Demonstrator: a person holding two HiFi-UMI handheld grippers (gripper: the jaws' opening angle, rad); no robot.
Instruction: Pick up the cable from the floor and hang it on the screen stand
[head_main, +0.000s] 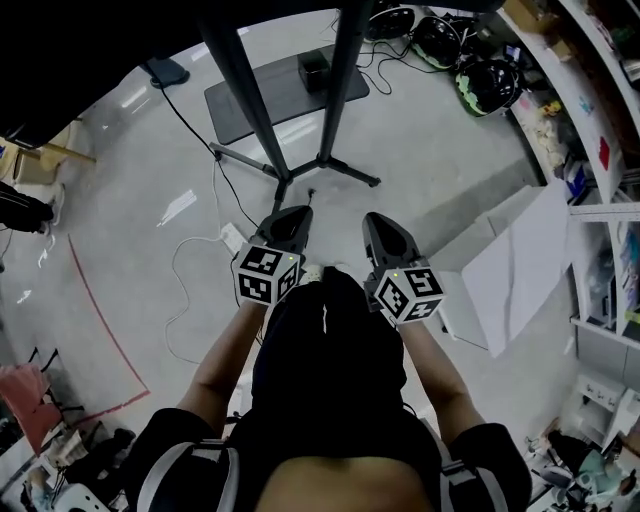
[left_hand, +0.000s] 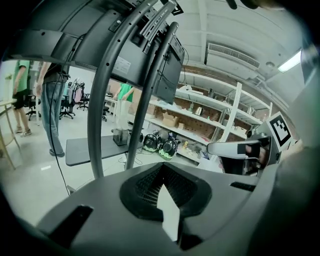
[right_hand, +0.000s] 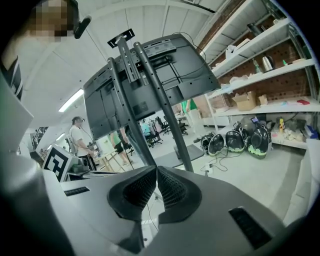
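Observation:
A thin white cable (head_main: 183, 268) lies in loops on the pale floor, left of my left gripper, with a white plug block (head_main: 232, 237) at its upper end. The black screen stand (head_main: 338, 90) rises just ahead, its legs (head_main: 345, 170) spread on the floor. My left gripper (head_main: 290, 215) and right gripper (head_main: 378, 220) are held side by side, pointing at the stand's base, both shut and holding nothing. In the left gripper view the jaws (left_hand: 162, 170) are closed before the stand's poles (left_hand: 100, 100). In the right gripper view the jaws (right_hand: 156, 171) meet below the screen (right_hand: 145, 85).
A dark mat (head_main: 280, 95) lies behind the stand, and a black cable (head_main: 190, 125) runs across the floor. Helmets (head_main: 487, 80) and shelves (head_main: 600, 150) line the right side, with a white board (head_main: 520, 265) leaning there. Red tape (head_main: 95, 310) marks the floor. People (left_hand: 50, 100) stand far back.

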